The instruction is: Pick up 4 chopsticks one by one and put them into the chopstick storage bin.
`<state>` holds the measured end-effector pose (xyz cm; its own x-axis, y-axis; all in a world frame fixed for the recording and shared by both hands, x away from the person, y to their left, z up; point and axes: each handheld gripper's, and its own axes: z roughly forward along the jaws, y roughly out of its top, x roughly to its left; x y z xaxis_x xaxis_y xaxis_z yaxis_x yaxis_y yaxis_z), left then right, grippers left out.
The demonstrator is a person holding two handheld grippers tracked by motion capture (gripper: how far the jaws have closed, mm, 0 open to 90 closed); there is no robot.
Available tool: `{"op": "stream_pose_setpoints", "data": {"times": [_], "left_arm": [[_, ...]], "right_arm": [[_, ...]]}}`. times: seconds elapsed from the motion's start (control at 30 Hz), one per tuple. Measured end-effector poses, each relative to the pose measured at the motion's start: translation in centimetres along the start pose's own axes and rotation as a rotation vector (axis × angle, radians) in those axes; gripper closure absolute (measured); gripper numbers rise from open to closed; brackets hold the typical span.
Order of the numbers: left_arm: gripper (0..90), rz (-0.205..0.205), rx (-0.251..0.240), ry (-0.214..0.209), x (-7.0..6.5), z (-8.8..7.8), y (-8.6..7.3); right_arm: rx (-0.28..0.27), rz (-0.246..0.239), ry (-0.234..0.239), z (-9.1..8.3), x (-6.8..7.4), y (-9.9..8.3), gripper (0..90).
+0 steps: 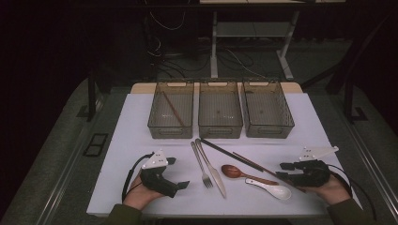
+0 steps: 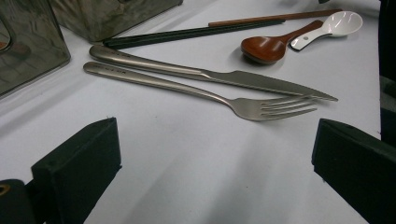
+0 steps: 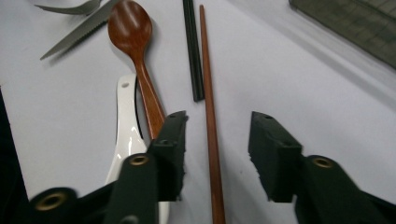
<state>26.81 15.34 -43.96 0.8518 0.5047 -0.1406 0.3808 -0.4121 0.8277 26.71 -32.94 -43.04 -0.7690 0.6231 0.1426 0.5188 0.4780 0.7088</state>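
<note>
On the white table (image 1: 141, 140) lie a steel fork (image 1: 202, 168), a knife (image 1: 213, 171), a wooden spoon (image 1: 239, 173), a white spoon (image 1: 272, 188), black chopsticks (image 1: 230, 153) and one brown chopstick (image 1: 256, 164). My right gripper (image 1: 283, 170) sits low at the chopstick's near end. In the right gripper view its jaws (image 3: 217, 135) straddle the brown chopstick (image 3: 208, 70) with a gap on each side, so it is open. My left gripper (image 1: 177, 172) rests open left of the fork (image 2: 196, 91), with nothing between its jaws (image 2: 215, 144).
Three clear bins stand in a row at the back: the left bin (image 1: 170, 131) holds a brown chopstick (image 1: 173, 110); nothing shows in the middle bin (image 1: 219, 130) or the right bin (image 1: 270, 130). The wooden spoon (image 3: 130, 28) and white spoon (image 3: 123, 126) lie just left of my right jaws.
</note>
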Motion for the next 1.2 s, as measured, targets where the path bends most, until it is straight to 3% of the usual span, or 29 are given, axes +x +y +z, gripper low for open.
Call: {"op": "stream_pose_setpoints", "data": {"times": [0.33, 0.73, 1.2], "left_arm": [[0.1, -0.002, 0.000, -0.004, -0.1, 0.1, 0.0], [0.1, 0.005, 0.004, -0.001, -0.2, 0.2, 0.0], [0.1, 0.033, 0.018, -0.001, -0.4, 0.4, 0.1]], "right_arm": [[0.068, -0.008, 0.005, 0.9, -0.2, -0.4, 75.2], [0.099, -0.034, -0.008, 1.4, -0.1, -0.8, 82.5], [0.112, -0.058, -0.014, 1.5, 0.0, -0.7, 83.8]]}}
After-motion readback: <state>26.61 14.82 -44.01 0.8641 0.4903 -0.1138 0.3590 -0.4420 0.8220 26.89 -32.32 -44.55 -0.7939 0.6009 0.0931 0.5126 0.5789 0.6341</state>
